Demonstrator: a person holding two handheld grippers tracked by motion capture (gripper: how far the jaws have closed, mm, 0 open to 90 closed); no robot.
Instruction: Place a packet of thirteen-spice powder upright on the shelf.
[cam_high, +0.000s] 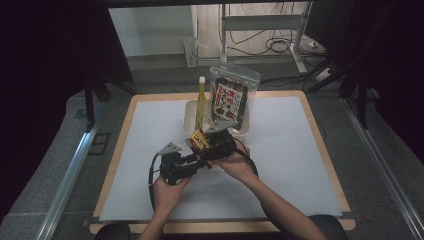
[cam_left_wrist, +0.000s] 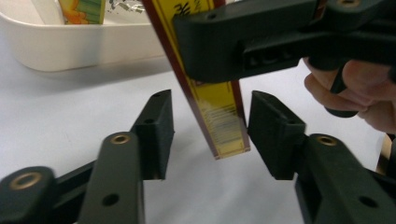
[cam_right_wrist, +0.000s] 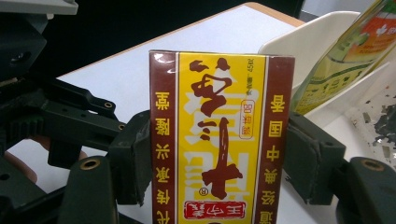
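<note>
nearest the person, the left gripper (cam_high: 192, 161) sits low over the white sheet on the surface (cam_high: 290, 150), its jaws spread apart. in the left gripper view the narrow edge of the flat yellow and dark-red printed carton (cam_left_wrist: 219, 112) hangs between the two pads with a gap on each side, touching neither. the carton's lower end seems to stand just off the white sheet, though the angle makes that hard to judge.

just beyond, the right gripper (cam_high: 206, 145) has its jaws clamped on the carton (cam_right_wrist: 219, 140), one pad pressed on each dark-red side band, the printed face turned up toward its camera. in the high view the carton (cam_high: 198, 140) stands tilted between the two grippers, near the middle of the surface.

behind the carton, close by, lies a shallow white plastic tray (cam_high: 190, 117). a tall slim yellow-green bottle with a pale cap (cam_high: 201, 100) stands upright in it, and a clear plastic bag with a red-and-dark label (cam_high: 231, 97) leans in it beside the bottle. these block the way straight ahead.

wide bare sheet opens to the left and right of the hands, out to the wooden rim (cam_high: 320, 135) of the surface.
</note>
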